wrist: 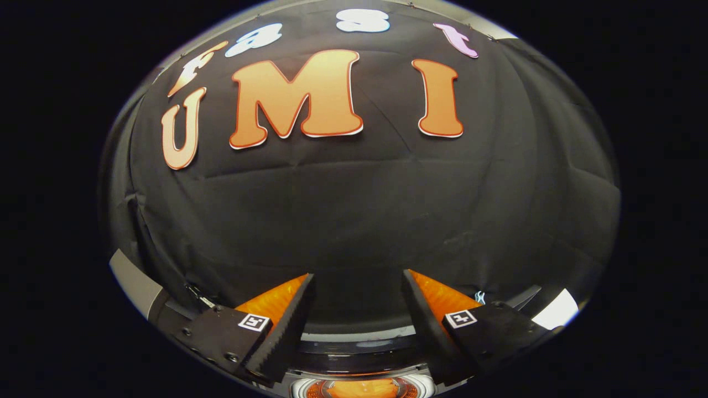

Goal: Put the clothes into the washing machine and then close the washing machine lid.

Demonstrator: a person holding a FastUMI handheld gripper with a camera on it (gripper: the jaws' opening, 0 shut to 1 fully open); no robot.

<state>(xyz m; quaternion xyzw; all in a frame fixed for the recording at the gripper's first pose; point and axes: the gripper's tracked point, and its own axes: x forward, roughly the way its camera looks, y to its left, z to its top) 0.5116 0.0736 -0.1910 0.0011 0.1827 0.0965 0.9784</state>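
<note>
The washing machine [359,387] sits low and near, just below your fingers: what you can make out of it is a curved dark rim with a pale band along it and, under the gap between the fingers, a round ribbed ring with an orange glow inside, which I take to be the drum opening or something orange lying in it, though too little shows to say which. No garment is clearly in sight, and whether the lid is up or down cannot be told from here. That leaves one relation to steer by: the machine lies down and close in, centred on the gap, while your gripper [358,287] looks level and far, straight at the black cloth wall [354,210] beyond it. The fingers stand released, spread well apart with nothing between them. Both fingertips reach past the machine's rim towards the wall, so the opening is nearer to you than the tips are. My reading is that you should tip the gripper downward and draw it back a little before anything else, so that the opening comes ahead of the fingers rather than beneath them
</note>
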